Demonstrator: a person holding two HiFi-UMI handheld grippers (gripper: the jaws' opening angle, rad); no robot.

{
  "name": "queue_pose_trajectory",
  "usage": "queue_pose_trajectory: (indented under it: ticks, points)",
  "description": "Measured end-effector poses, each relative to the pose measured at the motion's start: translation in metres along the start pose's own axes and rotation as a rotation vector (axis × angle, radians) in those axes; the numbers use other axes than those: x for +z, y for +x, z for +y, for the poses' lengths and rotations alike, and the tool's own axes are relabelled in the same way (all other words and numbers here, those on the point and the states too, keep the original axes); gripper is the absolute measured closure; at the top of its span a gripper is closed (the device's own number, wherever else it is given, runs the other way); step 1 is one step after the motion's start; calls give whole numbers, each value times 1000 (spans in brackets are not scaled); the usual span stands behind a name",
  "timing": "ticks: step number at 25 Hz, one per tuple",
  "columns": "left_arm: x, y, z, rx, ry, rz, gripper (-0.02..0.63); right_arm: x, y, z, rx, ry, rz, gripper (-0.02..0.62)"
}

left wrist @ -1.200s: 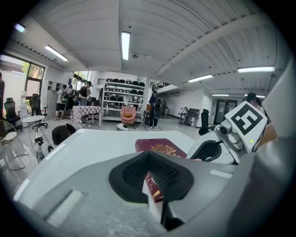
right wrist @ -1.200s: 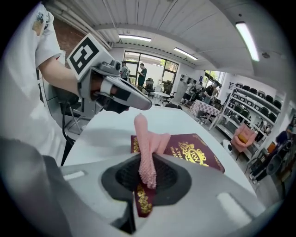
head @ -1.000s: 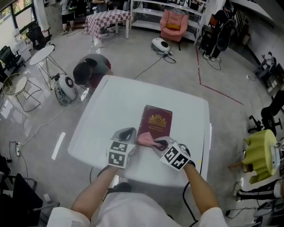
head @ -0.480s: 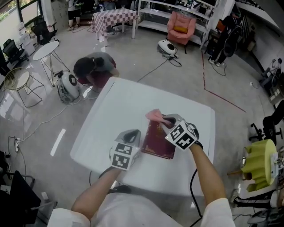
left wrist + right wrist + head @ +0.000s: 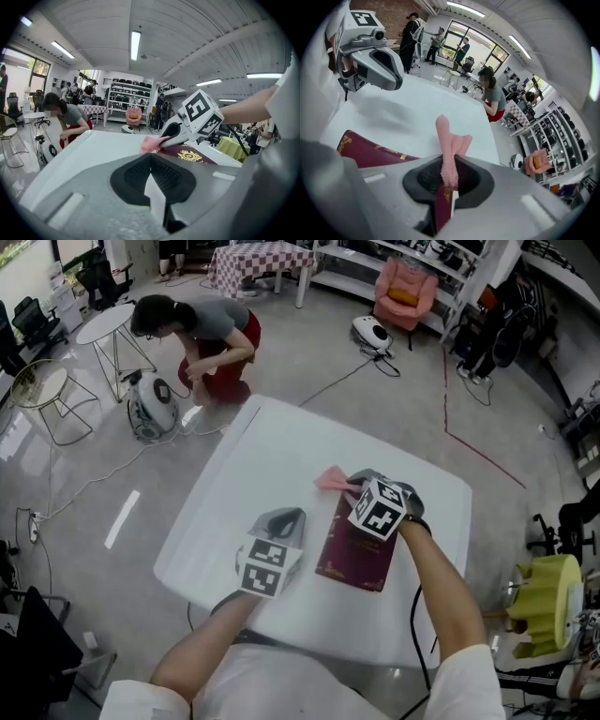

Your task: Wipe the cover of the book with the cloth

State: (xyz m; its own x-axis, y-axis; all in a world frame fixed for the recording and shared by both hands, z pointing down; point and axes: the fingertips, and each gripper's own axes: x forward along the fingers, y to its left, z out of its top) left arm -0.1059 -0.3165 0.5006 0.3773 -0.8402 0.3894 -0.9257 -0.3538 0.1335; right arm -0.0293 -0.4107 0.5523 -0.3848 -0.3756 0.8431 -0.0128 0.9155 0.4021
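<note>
A dark red book (image 5: pixel 359 557) with a gold emblem lies flat on the white table (image 5: pixel 253 456). My right gripper (image 5: pixel 352 486) is shut on a pink cloth (image 5: pixel 332 480), which sticks out past the book's far end over the table. In the right gripper view the cloth (image 5: pixel 450 140) stands up from between the jaws, with the book (image 5: pixel 370 151) low at the left. My left gripper (image 5: pixel 286 519) hovers just left of the book, apart from it. Its jaws (image 5: pixel 152 161) are shut with nothing in them. The book (image 5: pixel 194 155) and cloth (image 5: pixel 152 144) show beyond them.
A person (image 5: pixel 202 329) crouches on the floor beyond the table's far left corner, beside a round white machine (image 5: pixel 153 409). Small round side tables (image 5: pixel 42 390) stand further left. A yellow-green object (image 5: pixel 544 601) sits at the right. Cables run across the floor.
My right gripper has carried the cloth along the cover from the book's near end to its far end and just past it. The left gripper has stayed beside the book.
</note>
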Motion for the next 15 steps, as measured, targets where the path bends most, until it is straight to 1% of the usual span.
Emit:
queue_pose_trajectory:
  ticks: [8,15]
  points:
    - [-9,4,7,-12,-9,14,600,6,11,6,23,29,-6,555]
    - [-10,-1,-2,-12,-4,8,600,14,-1,35,45,13,-42,555]
